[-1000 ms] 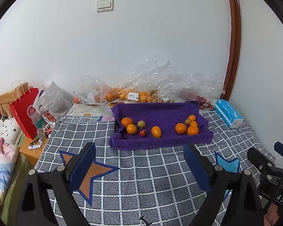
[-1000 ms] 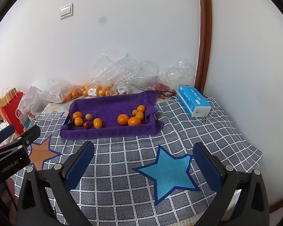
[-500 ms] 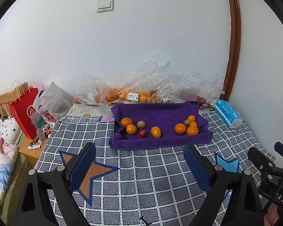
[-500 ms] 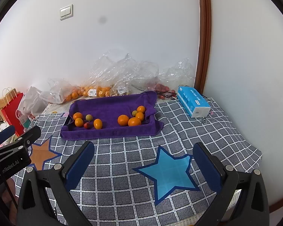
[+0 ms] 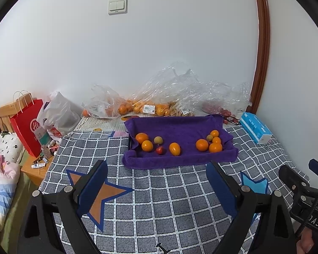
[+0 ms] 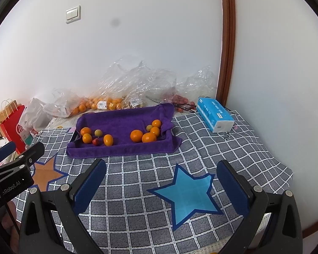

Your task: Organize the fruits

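Observation:
A tray lined with a purple towel point(image 5: 180, 127) point(image 6: 120, 118) sits on the checked cloth ahead of both grippers. Its left end holds oranges point(image 5: 142, 138) point(image 6: 85, 131), a greenish plum point(image 5: 158, 140) and a small red fruit point(image 5: 160, 150). At its right end lie more oranges point(image 5: 202, 145) point(image 6: 136, 135) with another plum point(image 5: 209, 137). My left gripper point(image 5: 156, 171) hangs open over the cloth, short of the tray, with nothing between its fingers. My right gripper point(image 6: 162, 170) is open and empty too, above a blue star point(image 6: 186, 192).
Clear plastic bags of oranges point(image 5: 142, 108) point(image 6: 99, 104) lie along the wall behind the tray. A blue tissue pack point(image 5: 255, 130) point(image 6: 215, 117) sits at the right. A red paper bag point(image 5: 28, 127) and a white bag stand at the left beside bedding. An orange star point(image 5: 101, 192) marks the cloth.

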Tool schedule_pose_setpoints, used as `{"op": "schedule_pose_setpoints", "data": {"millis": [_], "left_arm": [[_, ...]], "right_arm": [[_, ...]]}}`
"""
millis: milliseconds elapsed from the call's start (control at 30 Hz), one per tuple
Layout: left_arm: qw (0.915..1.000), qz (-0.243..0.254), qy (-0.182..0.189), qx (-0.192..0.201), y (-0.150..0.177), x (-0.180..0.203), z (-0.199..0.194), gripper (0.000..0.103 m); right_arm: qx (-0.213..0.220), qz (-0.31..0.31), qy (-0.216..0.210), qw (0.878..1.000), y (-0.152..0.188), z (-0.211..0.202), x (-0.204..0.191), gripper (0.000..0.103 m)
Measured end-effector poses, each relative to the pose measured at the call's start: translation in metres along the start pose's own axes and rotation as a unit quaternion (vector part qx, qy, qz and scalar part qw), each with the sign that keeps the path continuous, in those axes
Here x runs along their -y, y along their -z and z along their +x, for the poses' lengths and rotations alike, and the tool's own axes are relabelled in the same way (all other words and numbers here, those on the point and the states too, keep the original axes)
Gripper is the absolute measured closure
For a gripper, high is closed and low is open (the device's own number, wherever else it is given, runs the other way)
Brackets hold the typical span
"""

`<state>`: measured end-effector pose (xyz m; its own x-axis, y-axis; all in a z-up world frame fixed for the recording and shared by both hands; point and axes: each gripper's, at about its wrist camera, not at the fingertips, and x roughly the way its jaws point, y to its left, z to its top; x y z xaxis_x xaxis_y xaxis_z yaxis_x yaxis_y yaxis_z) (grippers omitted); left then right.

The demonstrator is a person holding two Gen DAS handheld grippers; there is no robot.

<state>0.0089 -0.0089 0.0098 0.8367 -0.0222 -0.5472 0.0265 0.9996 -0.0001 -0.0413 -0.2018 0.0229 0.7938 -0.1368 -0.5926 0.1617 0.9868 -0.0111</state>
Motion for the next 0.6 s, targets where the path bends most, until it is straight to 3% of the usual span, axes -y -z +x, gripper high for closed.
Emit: {"op": "schedule_pose_setpoints", "data": {"millis": [600], "left_arm": [[1.0, 0.0, 0.002, 0.001, 0.0, -0.0009, -0.0002, 0.009]], "right_arm": [[0.001, -0.001, -0.001, 1.0, -0.001, -0.0019, -0.001, 0.001]]}}
